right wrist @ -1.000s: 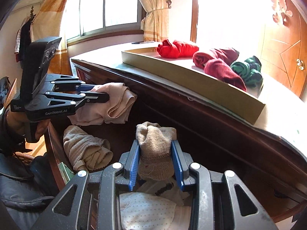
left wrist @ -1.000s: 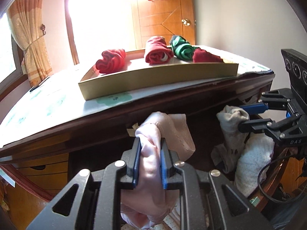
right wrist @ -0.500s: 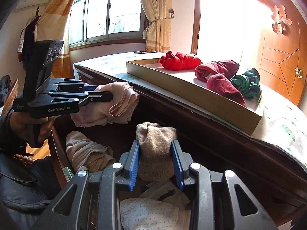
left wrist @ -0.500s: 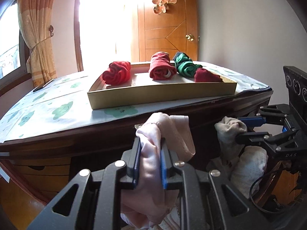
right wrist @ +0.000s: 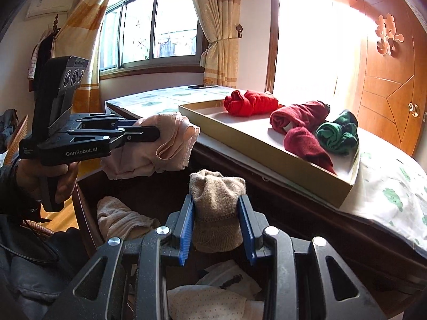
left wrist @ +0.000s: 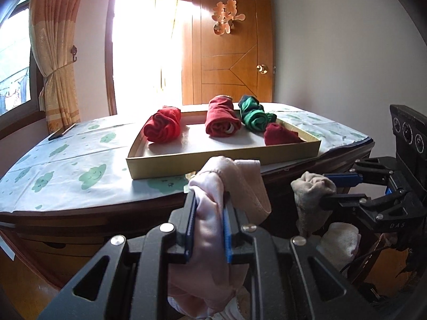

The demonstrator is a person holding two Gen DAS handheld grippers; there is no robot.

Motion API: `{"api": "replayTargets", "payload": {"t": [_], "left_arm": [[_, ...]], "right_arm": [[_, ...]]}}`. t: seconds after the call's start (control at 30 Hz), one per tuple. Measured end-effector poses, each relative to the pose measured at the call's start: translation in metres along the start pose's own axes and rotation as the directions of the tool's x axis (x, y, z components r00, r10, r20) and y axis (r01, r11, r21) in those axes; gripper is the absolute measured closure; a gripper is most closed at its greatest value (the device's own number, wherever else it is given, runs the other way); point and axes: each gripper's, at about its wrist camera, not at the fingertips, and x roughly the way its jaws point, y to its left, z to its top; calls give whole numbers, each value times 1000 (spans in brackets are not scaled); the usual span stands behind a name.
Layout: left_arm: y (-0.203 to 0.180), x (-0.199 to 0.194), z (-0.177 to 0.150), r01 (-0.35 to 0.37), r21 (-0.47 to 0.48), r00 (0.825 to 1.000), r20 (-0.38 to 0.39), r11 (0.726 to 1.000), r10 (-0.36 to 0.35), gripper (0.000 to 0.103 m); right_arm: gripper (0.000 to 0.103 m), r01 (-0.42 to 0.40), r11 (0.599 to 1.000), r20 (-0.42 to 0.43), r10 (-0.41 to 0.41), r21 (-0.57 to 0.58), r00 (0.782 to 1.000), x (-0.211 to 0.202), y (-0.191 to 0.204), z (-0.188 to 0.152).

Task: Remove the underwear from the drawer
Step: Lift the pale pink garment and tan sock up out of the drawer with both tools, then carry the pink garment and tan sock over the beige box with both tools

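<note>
Right, writing first: the left tool [right wrist: 156, 133] body reads "GenRobot.AI" in pale letters on its side, seen from the right wrist cam, w/ smaller print near the rear too tiny to read. The right tool [left wrist: 327, 190] shows "DAS" on its lower arm in the left wrist cam. A gold paper-cut character ornament [left wrist: 228, 17] hangs on the wooden door [left wrist: 232, 61].

Task items: the left tool is clenched on a pale pink underwear piece [left wrist: 213, 213], soft thin fabric w/ a stitched hem, bunched between the blue pads and drooping below them; it's held up in the air, above the open drawer [right wrist: 82, 213] and just in front of the bench [left wrist: 66, 176] edge. The right tool [right wrist: 216, 226] grips a beige rolled underwear piece [right wrist: 216, 208], coarser knit, upright between its pads, also lifted over the drawer. Inside the drawer lie a tan ribbed roll [right wrist: 120, 218] and a white dotted piece [right wrist: 208, 304], plus something white w/ a dark mark, unclear what.

On the bench, a cloth w/ green cloud prints carries a shallow gold tray [left wrist: 221, 164]. In it: a bright red roll [left wrist: 162, 129], a dark red roll [left wrist: 221, 121], a green roll [left wrist: 254, 117], and a maroon roll [left wrist: 279, 134]. A dark phone-like slab [left wrist: 62, 132] sits near the far bench edge by the curtain [left wrist: 56, 53].
</note>
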Motion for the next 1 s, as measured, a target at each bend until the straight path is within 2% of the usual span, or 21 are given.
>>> {"api": "replayTargets", "payload": {"t": [0.4, 1.0], "left_arm": [[1, -12, 20, 0, -12, 998, 58, 1000, 1, 88], [8, -10, 55, 3, -42, 995, 96, 999, 1, 88]], "right_arm": [[68, 3, 1000, 56, -2, -16, 998, -9, 3, 19], [68, 17, 999, 110, -14, -35, 994, -15, -3, 54]]}}
